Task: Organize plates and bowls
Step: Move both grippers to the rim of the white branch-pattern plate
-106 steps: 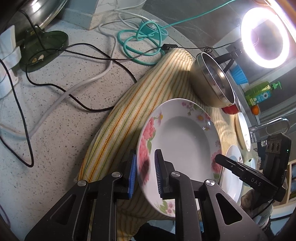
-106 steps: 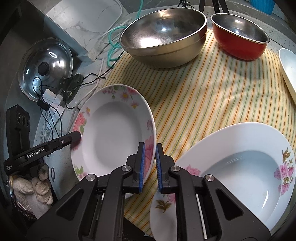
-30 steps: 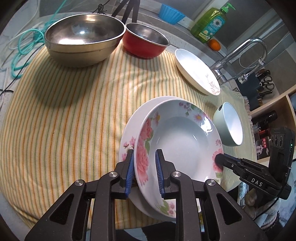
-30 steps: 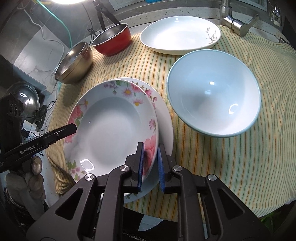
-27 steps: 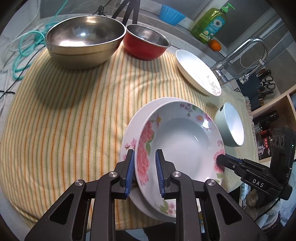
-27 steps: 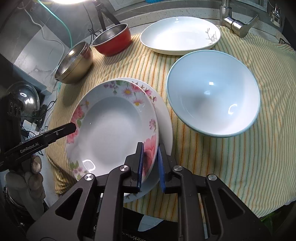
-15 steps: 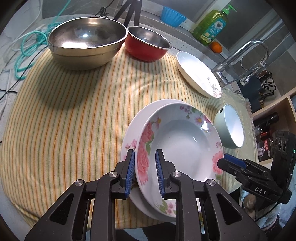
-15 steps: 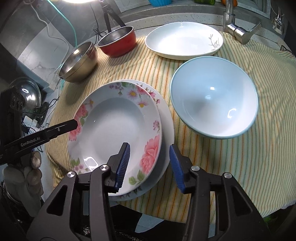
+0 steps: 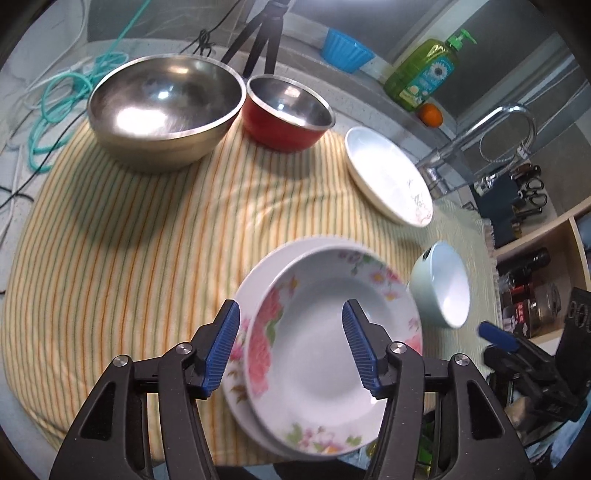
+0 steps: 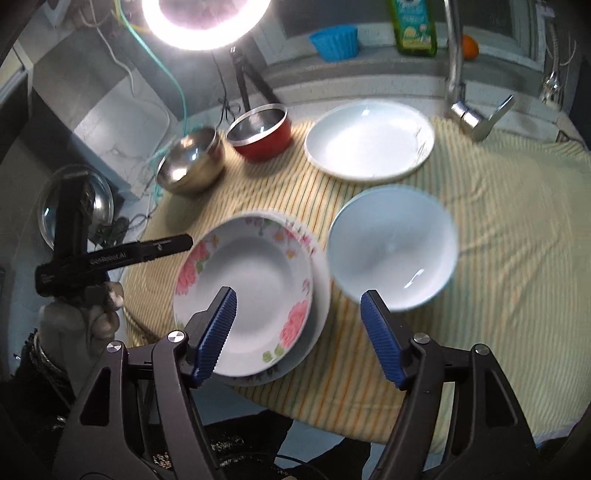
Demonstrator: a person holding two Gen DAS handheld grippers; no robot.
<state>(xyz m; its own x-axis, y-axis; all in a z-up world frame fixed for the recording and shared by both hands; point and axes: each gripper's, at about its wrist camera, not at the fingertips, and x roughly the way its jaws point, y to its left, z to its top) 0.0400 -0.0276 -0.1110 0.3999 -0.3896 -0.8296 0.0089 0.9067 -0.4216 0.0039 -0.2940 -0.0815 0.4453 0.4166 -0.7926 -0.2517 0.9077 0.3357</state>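
Note:
A pink-flowered deep plate lies stacked on a larger flowered plate on the striped cloth. My left gripper is open above the plate's near-left side and touches nothing. My right gripper is open above the plates' near-right edge and holds nothing. A pale blue bowl sits right of the stack. A plain white plate lies behind it. A large steel bowl and a red bowl stand at the back.
The yellow striped cloth covers the counter. A tap, green soap bottle, blue cup and orange stand at the back. A ring light, cables and a pot lid lie left.
Both grippers carried the flowered plate onto the larger plate, then let go. The right opened first, the left now. Both have drawn back and up.

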